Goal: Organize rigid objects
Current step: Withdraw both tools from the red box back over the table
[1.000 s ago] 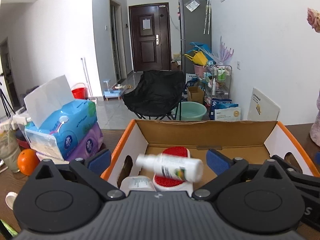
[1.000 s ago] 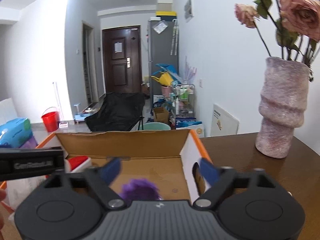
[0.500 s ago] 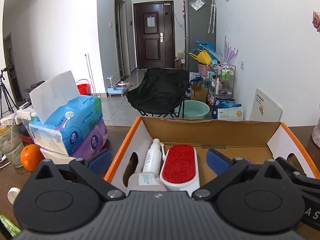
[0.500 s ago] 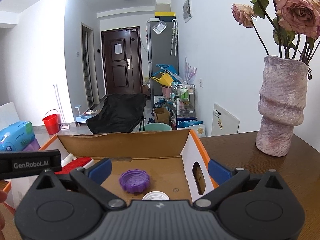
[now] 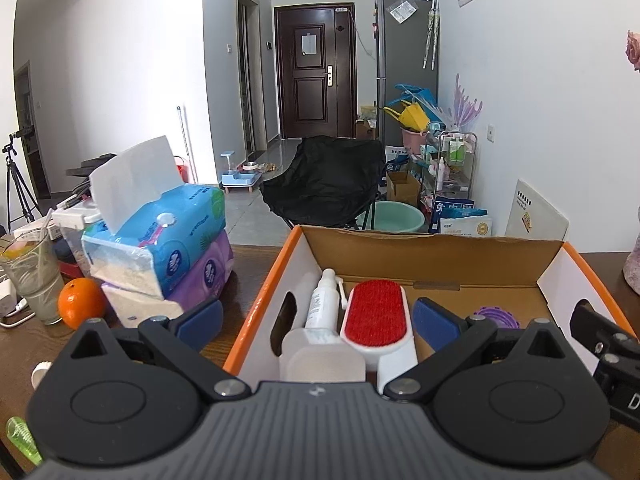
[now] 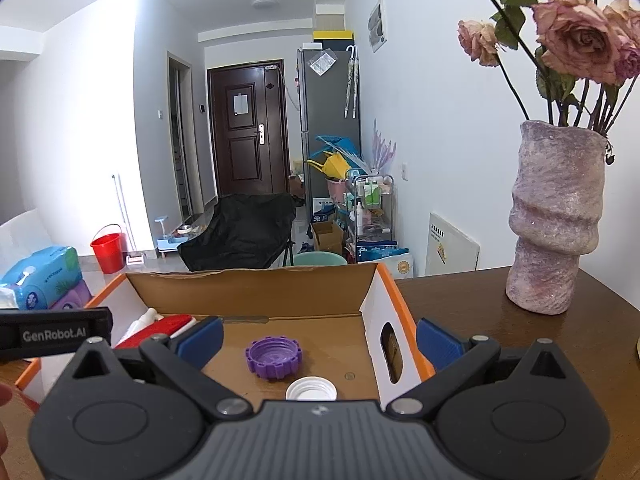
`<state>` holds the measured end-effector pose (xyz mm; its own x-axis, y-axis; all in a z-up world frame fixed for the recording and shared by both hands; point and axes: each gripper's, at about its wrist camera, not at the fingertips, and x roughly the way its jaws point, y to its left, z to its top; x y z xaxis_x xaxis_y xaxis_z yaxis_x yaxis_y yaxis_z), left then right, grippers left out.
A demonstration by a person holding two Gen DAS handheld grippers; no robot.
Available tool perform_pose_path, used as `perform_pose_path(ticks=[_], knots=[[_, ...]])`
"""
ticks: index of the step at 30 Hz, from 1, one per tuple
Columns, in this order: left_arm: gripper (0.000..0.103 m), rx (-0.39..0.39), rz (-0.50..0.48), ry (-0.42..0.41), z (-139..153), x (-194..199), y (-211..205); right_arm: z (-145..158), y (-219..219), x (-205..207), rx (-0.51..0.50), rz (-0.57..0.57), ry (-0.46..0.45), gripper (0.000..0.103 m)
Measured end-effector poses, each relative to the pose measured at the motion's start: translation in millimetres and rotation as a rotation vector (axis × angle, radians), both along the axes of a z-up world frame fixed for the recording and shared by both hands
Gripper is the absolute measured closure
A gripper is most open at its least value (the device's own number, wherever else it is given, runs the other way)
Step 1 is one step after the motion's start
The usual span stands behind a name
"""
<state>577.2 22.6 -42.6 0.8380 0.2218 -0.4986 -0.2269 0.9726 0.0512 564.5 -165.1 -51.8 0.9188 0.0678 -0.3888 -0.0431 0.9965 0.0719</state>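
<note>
We are holding both tongs low over the near edge of the cardboard box (image 5: 432, 248), and both are standing released with nothing between their blue pads. The left tongs (image 5: 318, 322) are straddling the box's left wall, one pad outside it at 9 o'clock and the other inside. Just beyond them, at 12 o'clock, a white spray bottle (image 5: 322, 308) is lying along the box's left wall, with a red-faced lint brush (image 5: 376, 312) lying just beside it on the right. The right tongs (image 6: 318, 338) are straddling the box's right wall in the same way. A white cap (image 6: 312, 389) is lying on the box floor closest to us, and a purple cap (image 6: 273, 356) is sitting just past it at 11 o'clock, open side up. Outside the box on the desk (image 6: 460, 296), an orange (image 5: 81, 307) and stacked tissue packs (image 5: 172, 248) are sitting at 10 o'clock of the left tongs, and a pink vase (image 6: 554, 220) of dried roses is standing at 2 o'clock of the right tongs
</note>
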Motion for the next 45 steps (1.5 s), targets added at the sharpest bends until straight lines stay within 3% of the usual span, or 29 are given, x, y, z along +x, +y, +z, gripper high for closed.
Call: perform_pose_path(ticks=[45], knots=[[0.0,0.017,0.001,-0.004,3.8,-181.9,14.1,-2.1,-18.7,-167.8,0.001,0.039,-0.012,0.0]])
